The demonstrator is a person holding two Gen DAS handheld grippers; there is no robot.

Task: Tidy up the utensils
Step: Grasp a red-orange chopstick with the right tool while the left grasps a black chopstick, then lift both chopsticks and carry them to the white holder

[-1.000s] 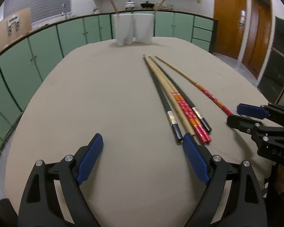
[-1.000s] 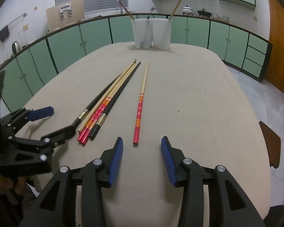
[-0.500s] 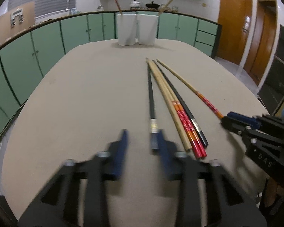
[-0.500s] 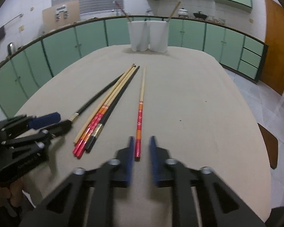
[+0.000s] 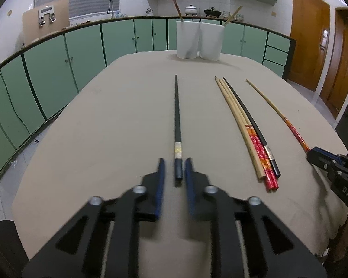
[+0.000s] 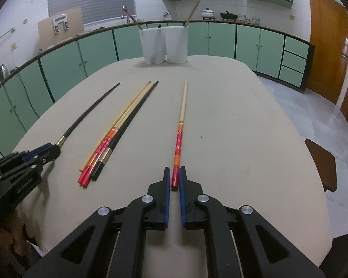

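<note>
My left gripper is shut on the near end of a black chopstick, which points straight ahead over the table. My right gripper is shut on the red end of a red-and-bamboo chopstick. The left gripper also shows in the right wrist view, and the right gripper in the left wrist view. A bundle of bamboo, red and black chopsticks lies between them, also seen in the right wrist view. Two white holder cups stand at the table's far end, each with a chopstick in it.
The beige table has rounded edges, with green cabinets beyond on the left and back. A brown stool stands off the table's right side. Wooden doors are at the far right.
Both grippers closed from wide open onto their chopsticks. The black chopstick has come away from the bundle to the left, and the red-and-bamboo one has swung apart to the right.
</note>
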